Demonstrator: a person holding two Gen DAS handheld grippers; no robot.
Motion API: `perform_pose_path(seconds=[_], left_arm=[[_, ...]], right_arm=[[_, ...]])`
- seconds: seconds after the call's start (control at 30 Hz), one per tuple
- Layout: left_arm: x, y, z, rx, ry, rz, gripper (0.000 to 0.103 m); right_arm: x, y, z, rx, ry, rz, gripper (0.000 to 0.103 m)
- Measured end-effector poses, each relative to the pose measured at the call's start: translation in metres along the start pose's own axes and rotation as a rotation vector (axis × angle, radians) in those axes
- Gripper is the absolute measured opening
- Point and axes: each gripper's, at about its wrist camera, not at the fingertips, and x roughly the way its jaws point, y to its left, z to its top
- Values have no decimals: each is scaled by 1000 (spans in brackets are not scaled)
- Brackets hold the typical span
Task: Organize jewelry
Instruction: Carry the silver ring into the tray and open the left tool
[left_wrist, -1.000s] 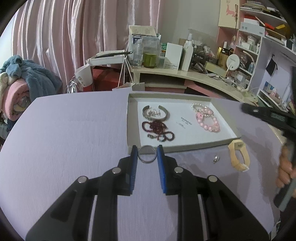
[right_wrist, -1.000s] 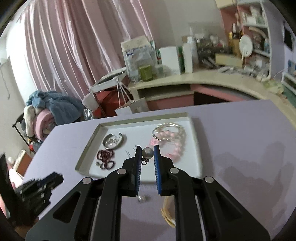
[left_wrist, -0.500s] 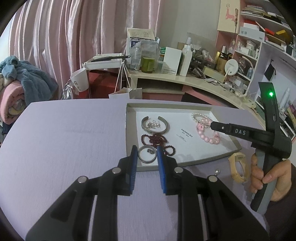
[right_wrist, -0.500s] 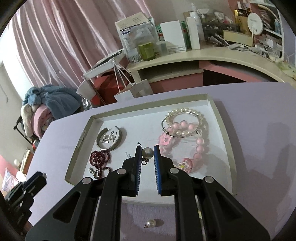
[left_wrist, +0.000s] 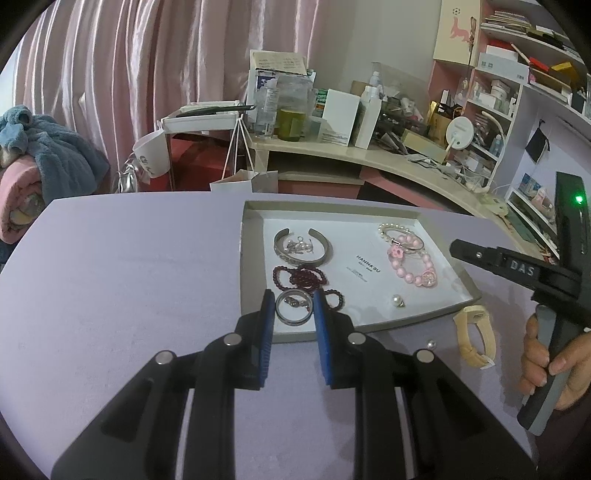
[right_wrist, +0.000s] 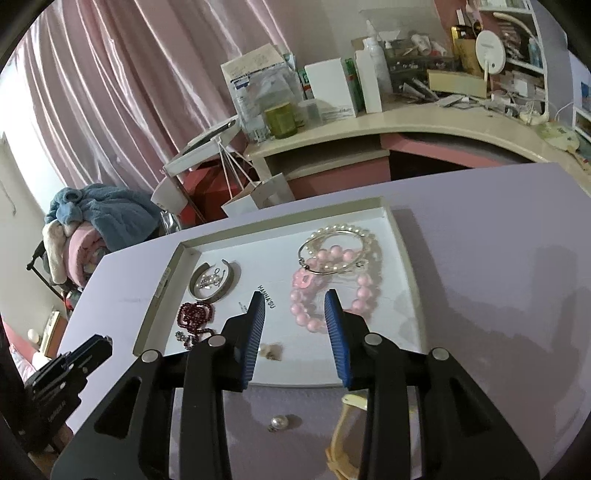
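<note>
Ring (left_wrist: 292, 312) pinched flat between left gripper (left_wrist: 291, 315) pads, lower centre of left view, over near-left corner of tray (left_wrist: 255, 334) | right gripper (right_wrist: 295, 325) jaws opening, nothing between them; pearl earring (left_wrist: 397, 301) lies loose in tray | my guess: ring drops straight down next, left hand nearest

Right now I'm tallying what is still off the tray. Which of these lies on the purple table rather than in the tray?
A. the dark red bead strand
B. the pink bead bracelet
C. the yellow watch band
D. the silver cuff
C: the yellow watch band lies on the purple table, outside the tray.
</note>
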Motion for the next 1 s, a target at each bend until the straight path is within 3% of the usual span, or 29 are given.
perform_pose_path(seconds=[0.2,0.27,0.53,0.83,0.9,0.93,1.0], left_arm=[[7,-9,5,13,-4,-19,21],[13,-14,10,20,-4,-31,21],[73,-46,45,38,38,-77,22],[111,-78,58,77,63,-91,22],[112,-81,56,77,63,-86,30],[113,-82,57,78,63,-88,41],[108,-81,56,78,47,-79,45]], right_arm=[[-16,-2,-12,-23,-30,-7,36],[-21,-2,-15,-36,-42,-11,41],[-46,-2,-24,-103,-81,-7,46],[-43,-15,-29,-106,-70,-8,47],[-43,-18,-30,-98,-68,-9,47],[-44,-19,-31,-93,-68,-9,47],[-46,-22,-31,-85,-73,-9,47]])
